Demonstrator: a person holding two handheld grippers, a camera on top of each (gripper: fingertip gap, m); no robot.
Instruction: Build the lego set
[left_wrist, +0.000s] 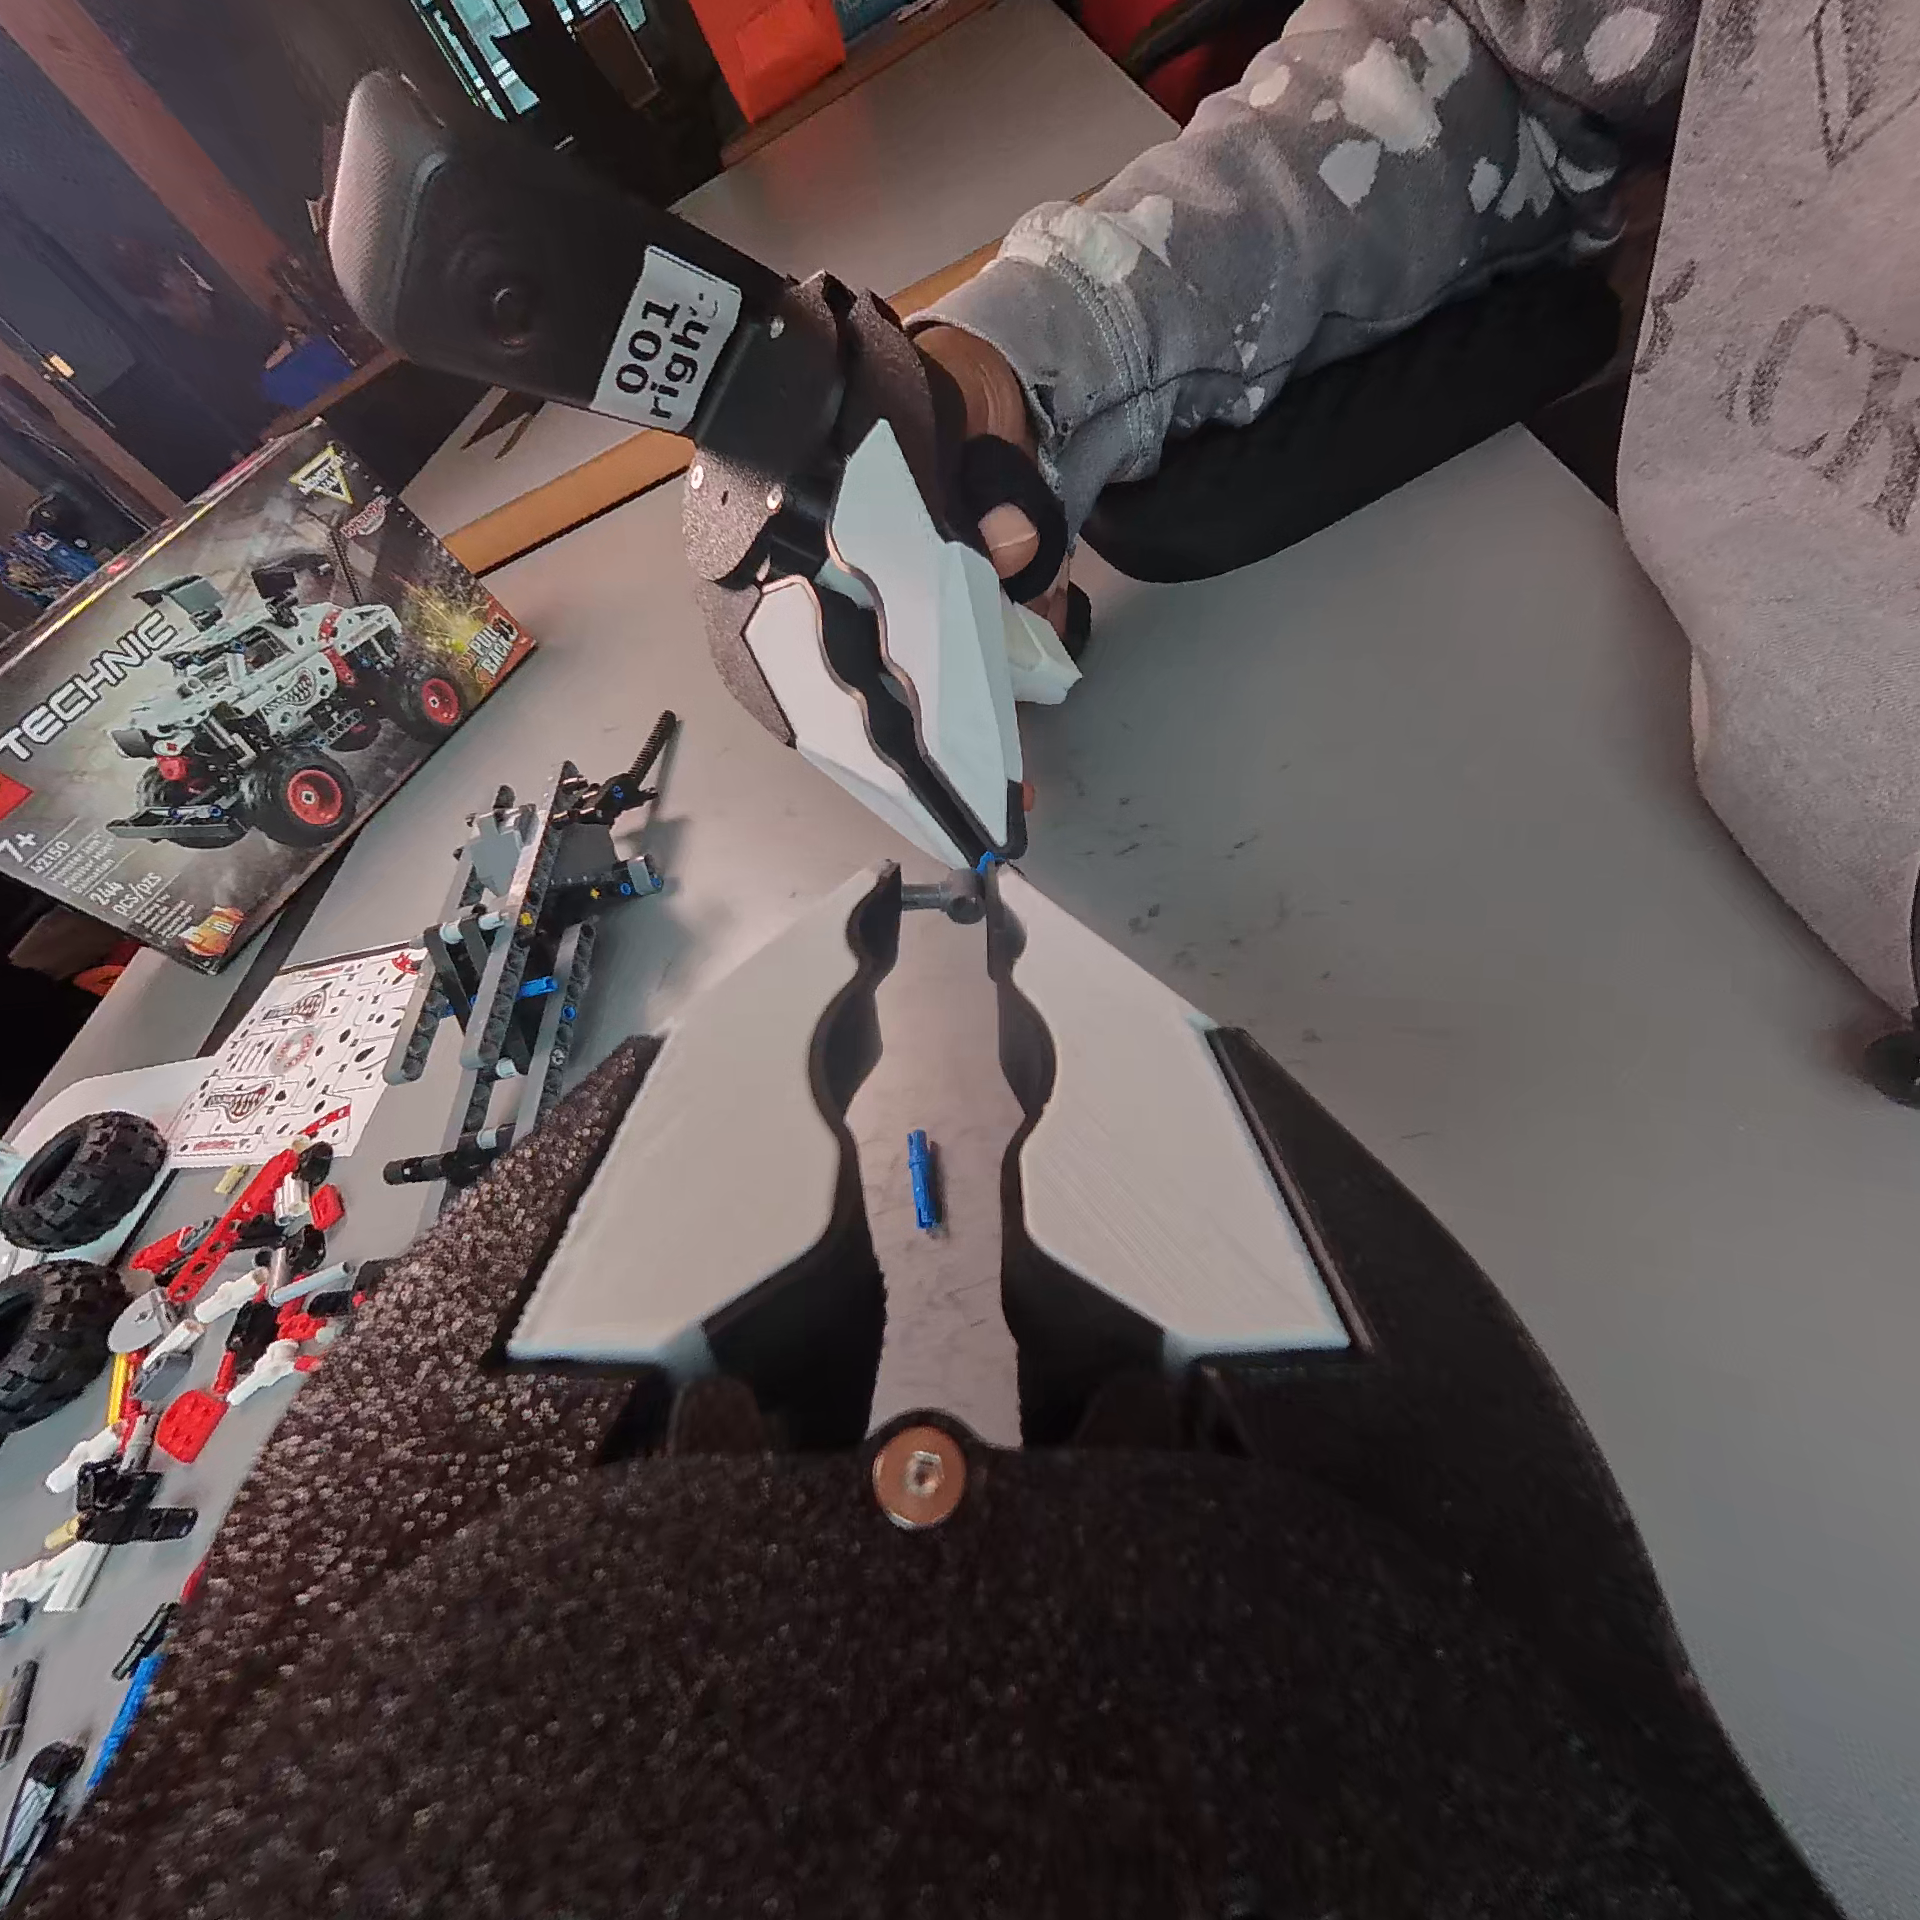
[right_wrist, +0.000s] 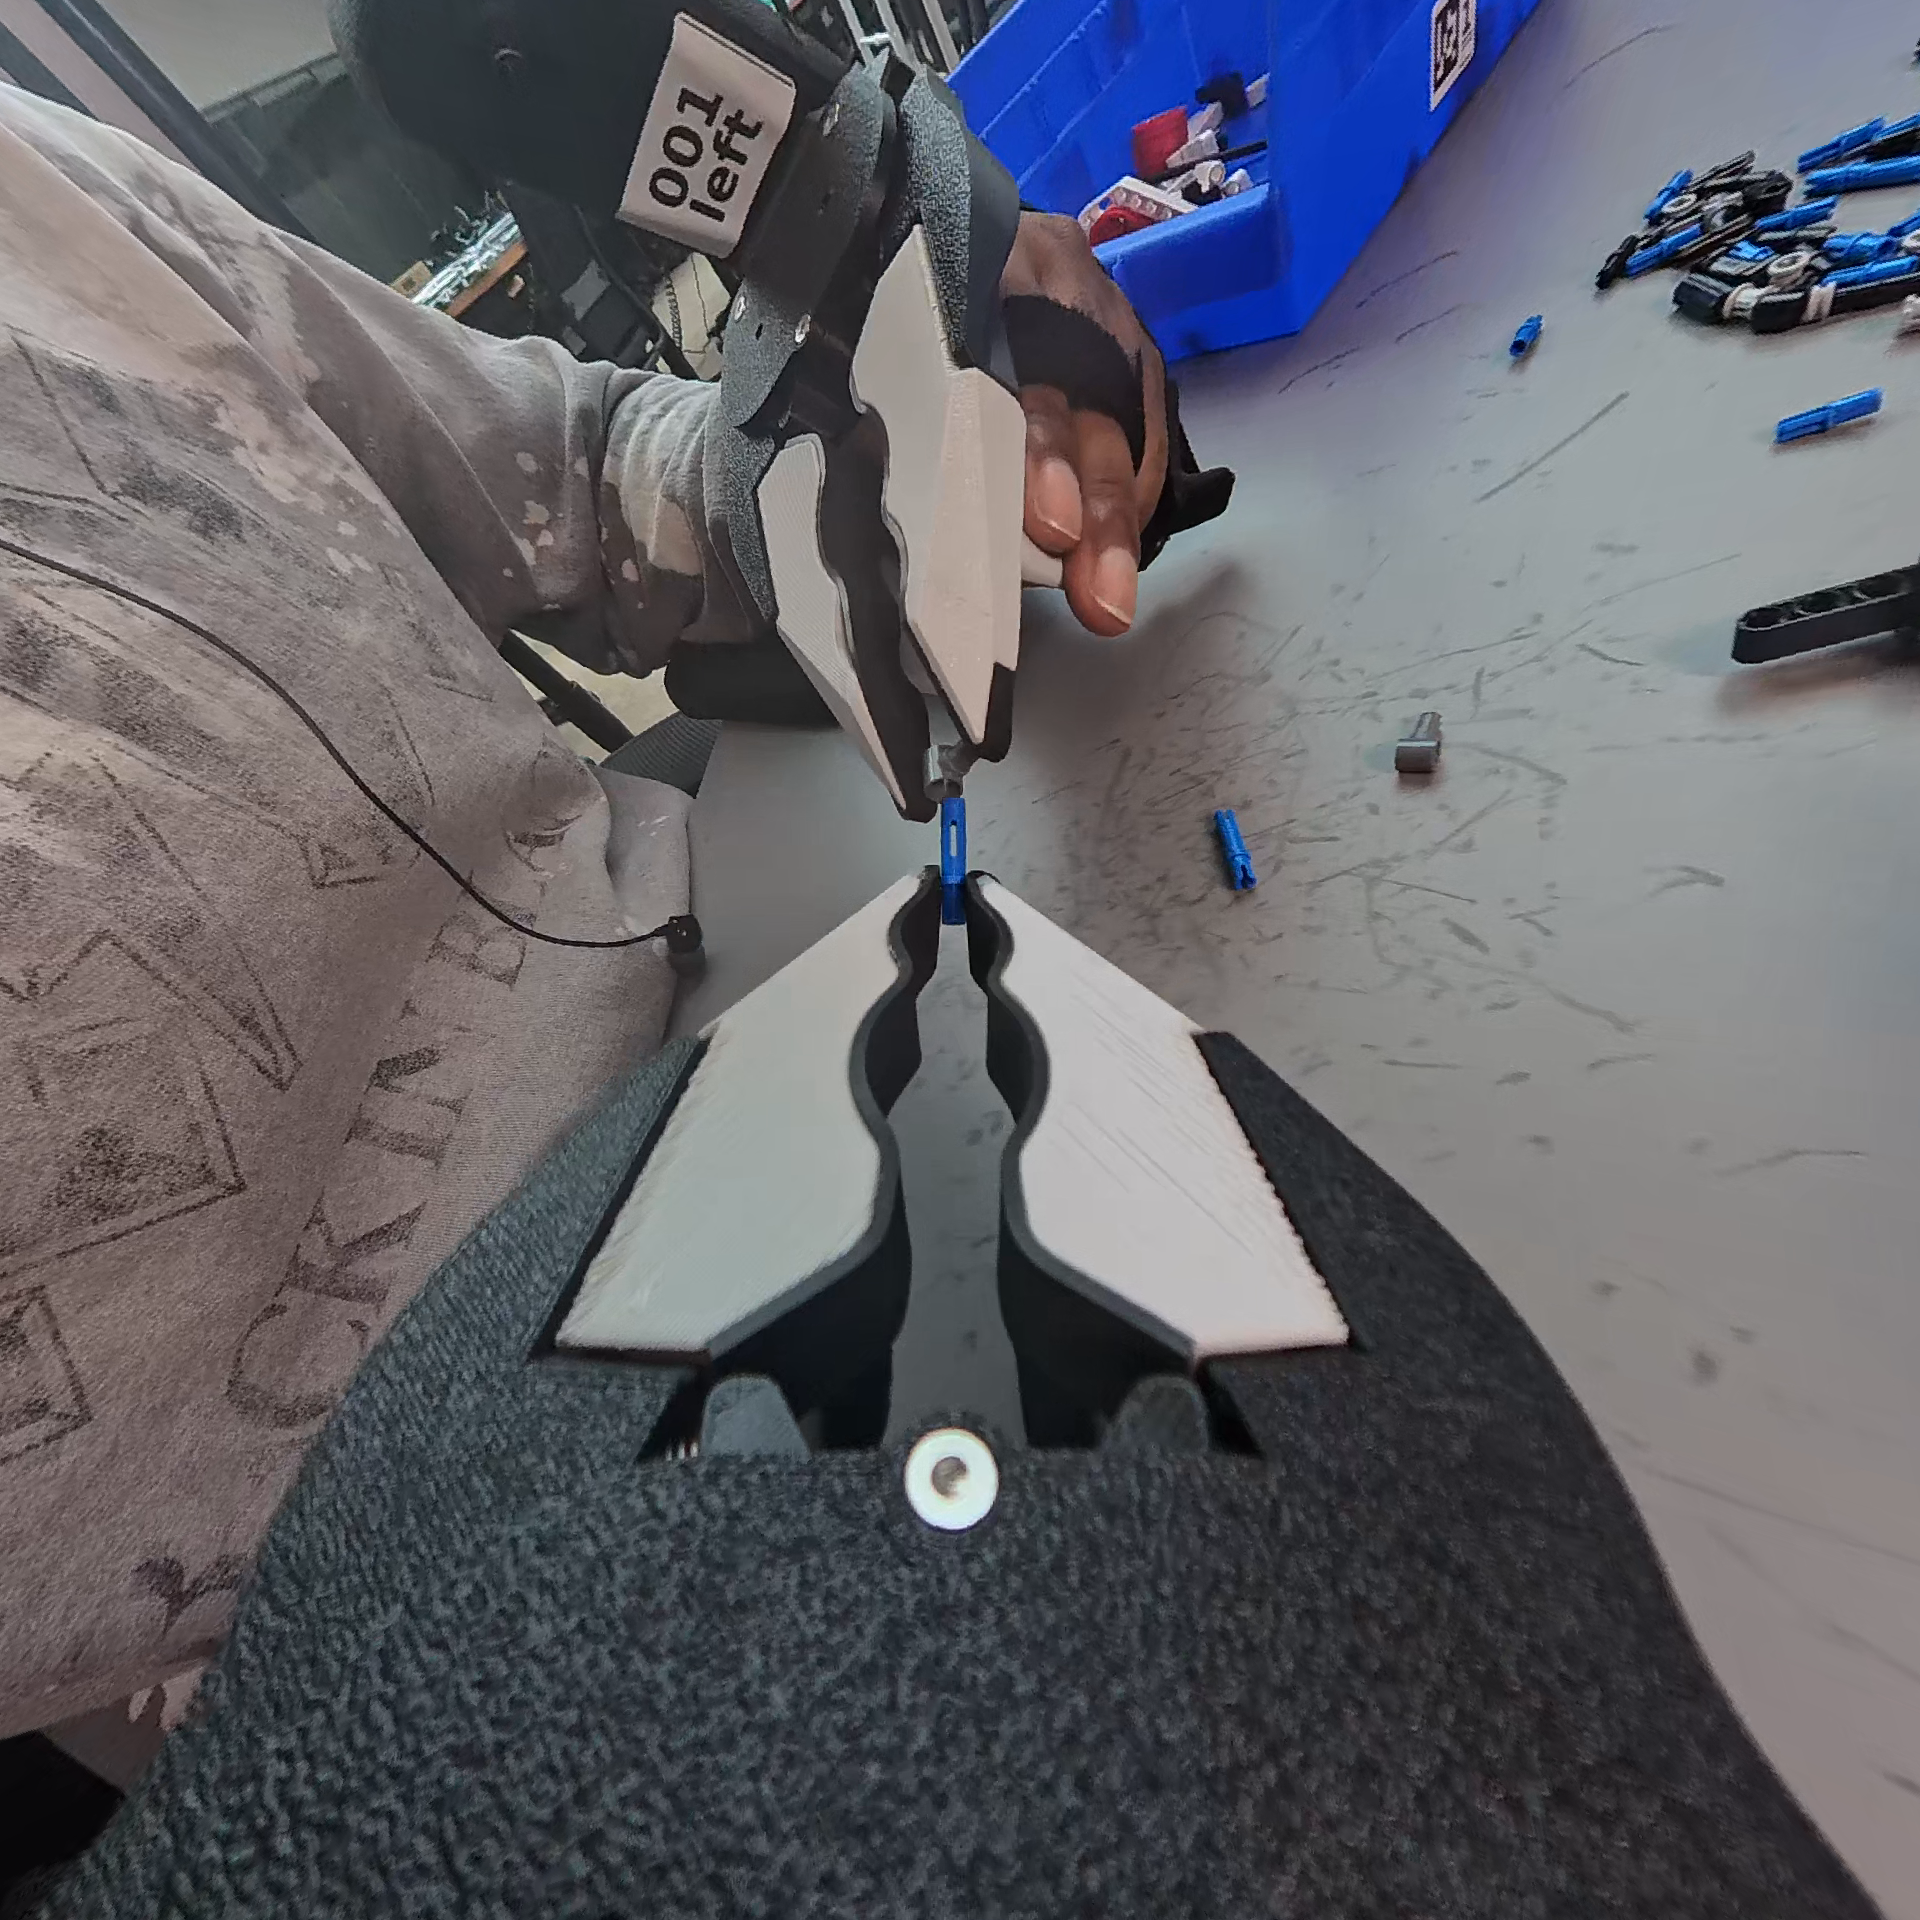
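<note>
Blue pin (right_wrist: 952, 868) is being pinched at its near end by the right gripper (right_wrist: 948, 883), long axis running straight ahead along the fingers. Its far end is meeting the small grey connector (right_wrist: 943, 771), which the left gripper (right_wrist: 951, 774) is clamping at its tips. Both are held above the grey table (right_wrist: 1455, 1039), tip to tip. My read: pin and hole are nearly in line, so the push goes along the pin's axis. A spare blue pin (right_wrist: 1234, 850) is lying just right; the chassis (left_wrist: 520, 966) is sitting well left.
</note>
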